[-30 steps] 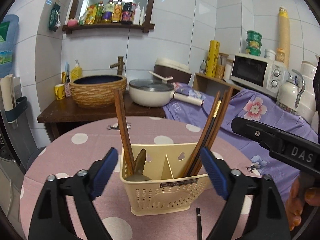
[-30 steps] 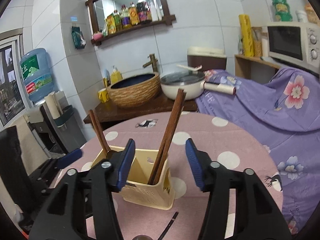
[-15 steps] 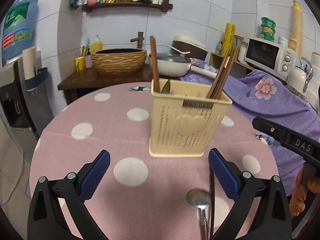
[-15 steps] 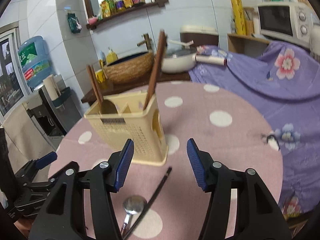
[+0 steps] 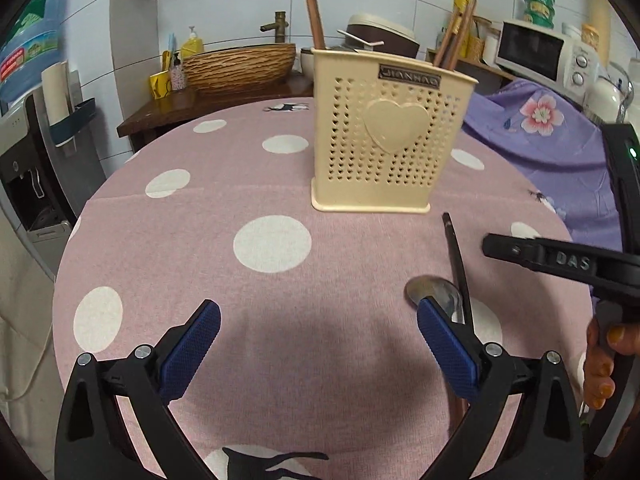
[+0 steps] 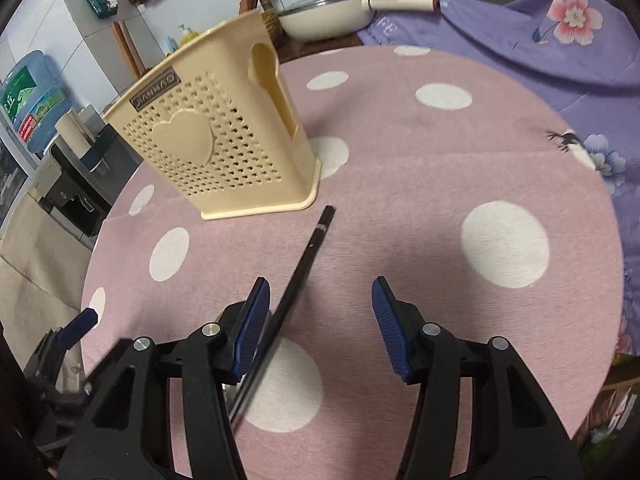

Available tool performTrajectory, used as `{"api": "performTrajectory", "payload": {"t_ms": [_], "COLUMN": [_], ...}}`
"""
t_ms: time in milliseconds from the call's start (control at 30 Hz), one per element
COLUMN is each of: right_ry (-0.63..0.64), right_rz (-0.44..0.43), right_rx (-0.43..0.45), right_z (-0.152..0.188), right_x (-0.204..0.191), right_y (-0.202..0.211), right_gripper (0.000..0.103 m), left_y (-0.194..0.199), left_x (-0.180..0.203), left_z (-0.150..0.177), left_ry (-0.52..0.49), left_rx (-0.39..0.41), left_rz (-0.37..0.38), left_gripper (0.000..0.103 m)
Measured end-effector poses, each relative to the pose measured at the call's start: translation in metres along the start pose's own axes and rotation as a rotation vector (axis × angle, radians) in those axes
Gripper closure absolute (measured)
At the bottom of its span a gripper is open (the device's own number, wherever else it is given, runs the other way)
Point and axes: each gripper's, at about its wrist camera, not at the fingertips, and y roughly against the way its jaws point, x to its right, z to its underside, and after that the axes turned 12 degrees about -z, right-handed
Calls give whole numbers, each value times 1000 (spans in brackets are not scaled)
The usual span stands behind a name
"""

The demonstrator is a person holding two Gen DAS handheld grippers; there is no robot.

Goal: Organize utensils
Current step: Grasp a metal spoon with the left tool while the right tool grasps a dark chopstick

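A cream perforated utensil holder [image 5: 390, 136] stands on the pink polka-dot table [image 5: 260, 280]; it also shows in the right wrist view [image 6: 216, 148]. Brown chopsticks [image 5: 454, 36] and a wooden handle [image 5: 312, 12] stick up out of it. A black chopstick [image 5: 456, 256] and a metal spoon [image 5: 434, 294] lie on the cloth in front of the holder. My left gripper [image 5: 316, 348] is open and empty, its right finger over the spoon. My right gripper [image 6: 320, 320] is open, low over the black chopstick [image 6: 304, 264], which runs past its left finger.
Behind the table are a woven basin [image 5: 240, 66] on a wooden counter, a white pan [image 6: 324, 18], a microwave [image 5: 548, 56] and a purple floral cloth [image 6: 540, 32]. A water dispenser [image 5: 28, 140] stands at the left. The table edge is close on the right.
Both grippers have dropped from above the holder and drawn back toward the table's near side. The spoon and black chopstick have come into view close under the fingers.
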Motion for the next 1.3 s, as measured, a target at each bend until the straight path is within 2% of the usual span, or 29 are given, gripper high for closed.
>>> {"api": "performTrajectory", "payload": {"t_ms": [133, 300, 433, 567, 667, 900, 1067, 1300], "right_ry": [0, -15, -18, 9, 6, -20, -24, 0], "right_rz": [2, 56, 98, 138, 120, 85, 91, 100], "right_rx": [-33, -87, -96, -109, -118, -131, -122, -91], "right_z": [-5, -11, -12, -13, -14, -17, -17, -18], "right_x": [-11, -17, -20, -24, -18, 3, 14, 17], "right_y": [-17, -39, -47, -53, -52, -40, -31, -16], "right_gripper": [54, 64, 69, 87, 92, 95, 95, 95], "left_y": [-1, -1, -2, -2, 0, -4, -21, -44], "left_x": [6, 13, 17, 22, 26, 50, 70, 83], "left_z": [4, 10, 13, 13, 11, 4, -3, -11], "left_ry": [-14, -45, -65, -77, -88, -130, -149, -129], "left_rx": [-21, -28, -40, -43, -48, -82, -153, -247], "left_rz": [19, 25, 31, 50, 70, 121, 129, 128], "left_gripper": [6, 6, 6, 6, 6, 6, 7, 23]}}
